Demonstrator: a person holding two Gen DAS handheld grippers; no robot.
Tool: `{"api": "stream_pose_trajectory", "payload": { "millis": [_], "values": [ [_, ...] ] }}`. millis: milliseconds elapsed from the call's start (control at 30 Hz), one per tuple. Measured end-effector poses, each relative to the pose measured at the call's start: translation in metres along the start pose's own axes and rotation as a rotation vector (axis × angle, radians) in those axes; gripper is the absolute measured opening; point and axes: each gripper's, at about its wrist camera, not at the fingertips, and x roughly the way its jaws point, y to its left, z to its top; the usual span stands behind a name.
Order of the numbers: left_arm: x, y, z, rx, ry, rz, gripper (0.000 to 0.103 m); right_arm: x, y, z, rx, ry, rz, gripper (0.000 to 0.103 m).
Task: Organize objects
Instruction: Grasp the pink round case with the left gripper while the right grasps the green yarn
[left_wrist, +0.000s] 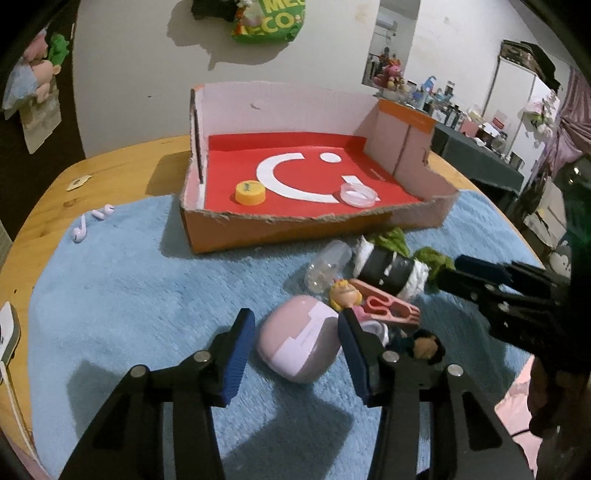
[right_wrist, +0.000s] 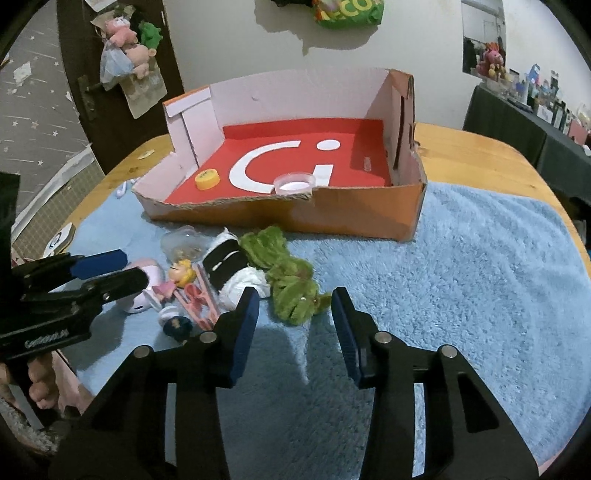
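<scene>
An open cardboard box (left_wrist: 280, 229) (right_wrist: 332, 214) with a red floor holds a yellow cap (left_wrist: 250, 192) (right_wrist: 207, 178) and a clear lid (left_wrist: 359, 194) (right_wrist: 294, 182). In front lies a pile: a pink earbud case (left_wrist: 299, 345) (right_wrist: 146, 280), a blonde doll (left_wrist: 345, 293) (right_wrist: 181, 275), a pink clothespin (left_wrist: 388, 306) (right_wrist: 201, 302), a black-and-white roll (left_wrist: 391, 273) (right_wrist: 227, 267), a green plush (right_wrist: 291, 280) and a clear capsule (left_wrist: 327, 264) (right_wrist: 183, 242). My left gripper (left_wrist: 297, 354) (right_wrist: 107, 275) is open around the pink case. My right gripper (right_wrist: 295, 328) (left_wrist: 458, 275) is open over the green plush.
A blue towel (right_wrist: 461, 295) (left_wrist: 129, 314) covers the wooden table (left_wrist: 122, 162). Two pink earbuds (left_wrist: 92, 221) lie at the towel's left edge. A small tag (left_wrist: 77, 182) lies on the wood. A card (right_wrist: 59, 238) lies at the left table edge.
</scene>
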Motion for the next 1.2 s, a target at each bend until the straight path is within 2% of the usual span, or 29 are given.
{"api": "stream_pose_trajectory", "payload": {
  "millis": [467,733,867,967,1100,1200],
  "values": [
    [-0.002,0.004,-0.005,0.033,-0.006,-0.048,0.05,0.019,-0.006,0.006,0.004,0.029,-0.003,0.037],
    [-0.002,0.003,-0.008,0.084,-0.004,-0.067,0.05,0.026,-0.009,0.009,0.013,0.033,0.004,0.037],
    [0.001,-0.002,-0.012,0.131,0.002,-0.053,0.051,0.03,-0.008,0.011,0.008,0.035,0.002,0.037],
    [0.011,0.004,-0.011,0.096,0.03,-0.087,0.051,0.032,-0.007,0.013,0.003,0.033,-0.002,0.037],
    [0.013,0.003,-0.008,0.106,0.03,-0.078,0.051,0.033,-0.006,0.015,-0.002,0.033,-0.007,0.037],
    [0.014,0.0,-0.007,0.119,0.028,-0.059,0.051,0.033,-0.006,0.015,0.002,0.033,0.001,0.032]
  ]
}}
